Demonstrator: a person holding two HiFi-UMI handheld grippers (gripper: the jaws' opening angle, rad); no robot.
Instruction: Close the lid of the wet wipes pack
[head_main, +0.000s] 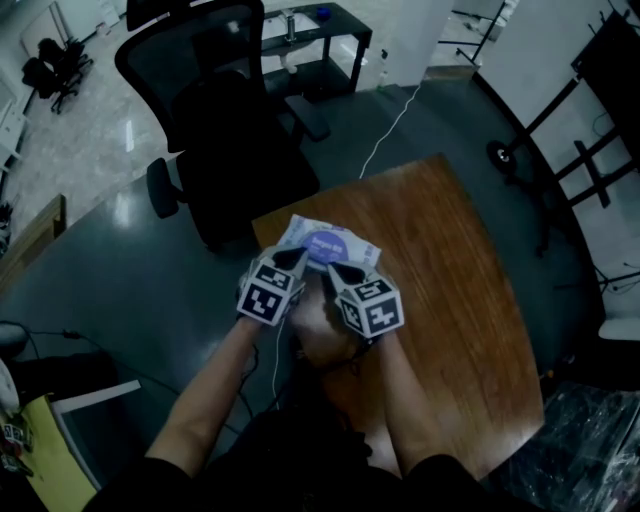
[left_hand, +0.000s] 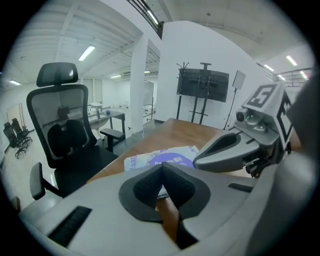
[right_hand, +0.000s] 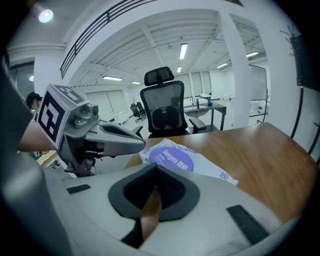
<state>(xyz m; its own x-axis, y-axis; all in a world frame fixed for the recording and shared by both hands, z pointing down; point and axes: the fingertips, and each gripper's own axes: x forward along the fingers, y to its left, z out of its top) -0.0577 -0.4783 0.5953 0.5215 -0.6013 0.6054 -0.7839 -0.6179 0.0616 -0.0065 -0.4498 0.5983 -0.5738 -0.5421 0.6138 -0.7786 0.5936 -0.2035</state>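
Pack (head_main: 328, 243) lay flat at the table's (head_main: 450, 260) far corner; left claw (head_main: 296, 258) and right claw (head_main: 332, 280) hung above the table just nearer, both closed and empty; pressing closed tips squarely onto the purple lid (right_hand: 172, 157) seemed wisest.

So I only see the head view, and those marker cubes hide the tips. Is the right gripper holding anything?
Observer: No. The right gripper view shows the right gripper with its jaws together, and only the table shows behind them.
Operator: And the left one?
Observer: The left gripper is shut too, with nothing in it.
Operator: Is the lid sticking up?
Observer: Seen from low down, the purple lid looks flat on the wet wipes pack.
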